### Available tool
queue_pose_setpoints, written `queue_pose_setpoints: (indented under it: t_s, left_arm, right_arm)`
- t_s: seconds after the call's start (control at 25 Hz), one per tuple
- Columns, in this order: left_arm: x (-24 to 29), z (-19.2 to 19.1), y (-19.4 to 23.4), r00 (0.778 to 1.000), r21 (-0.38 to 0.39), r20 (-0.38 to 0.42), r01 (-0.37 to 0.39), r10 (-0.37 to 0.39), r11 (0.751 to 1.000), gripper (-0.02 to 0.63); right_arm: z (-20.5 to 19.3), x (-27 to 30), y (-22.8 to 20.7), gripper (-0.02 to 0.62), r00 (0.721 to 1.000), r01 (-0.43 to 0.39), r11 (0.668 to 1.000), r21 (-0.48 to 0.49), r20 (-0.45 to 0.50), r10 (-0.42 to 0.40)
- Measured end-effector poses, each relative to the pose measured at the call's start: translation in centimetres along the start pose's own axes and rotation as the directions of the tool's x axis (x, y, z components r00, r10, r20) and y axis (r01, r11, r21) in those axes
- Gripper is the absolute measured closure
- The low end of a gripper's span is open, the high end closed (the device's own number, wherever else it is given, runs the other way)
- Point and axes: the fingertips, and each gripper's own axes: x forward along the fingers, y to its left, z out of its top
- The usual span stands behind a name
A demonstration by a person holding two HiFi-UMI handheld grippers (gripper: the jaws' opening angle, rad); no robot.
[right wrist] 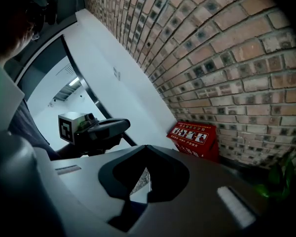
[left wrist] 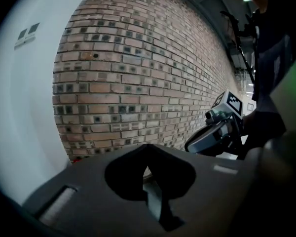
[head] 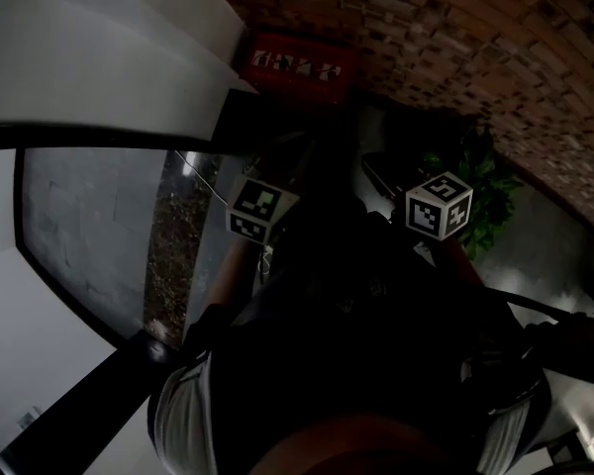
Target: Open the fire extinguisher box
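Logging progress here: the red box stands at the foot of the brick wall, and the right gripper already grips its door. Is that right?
Not quite. The red box does stand at the foot of the brick wall, but the right gripper grips nothing. The right gripper view shows its jaws together and empty, well short of the box.
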Motion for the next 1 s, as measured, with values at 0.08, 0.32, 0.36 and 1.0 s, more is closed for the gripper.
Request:
queue_pose_setpoints:
  t_s: [0.08,0.32,0.36,1.0]
  left_arm:
    - [0.4,0.0,1.9,1.000,-0.033,0.008,0.008,-0.008,0.999,0.606]
    - [1.9,-0.9,7.5,0.999,-0.093,0.005,0.035,-0.035,0.995,0.606]
    - [2.3,-1.2,8.3,0.999,-0.103,0.003,0.042,-0.042,0.994,0.606]
    - [11.0,-12.9,19.4,0.989,-0.670,-0.012,0.099,-0.144,0.736,0.570]
  right_arm:
    - [1.0,1.1,-0.1,0.594,1.000,0.018,1.000,0.001,0.002,-0.018]
    - [3.2,4.5,-0.2,0.594,0.998,0.065,0.998,-0.002,0.001,-0.065]
    - [3.3,5.0,-0.2,0.594,0.997,0.075,0.997,0.003,-0.001,-0.075]
    - [3.9,10.2,-1.0,0.594,0.973,0.232,0.971,0.061,-0.031,-0.231]
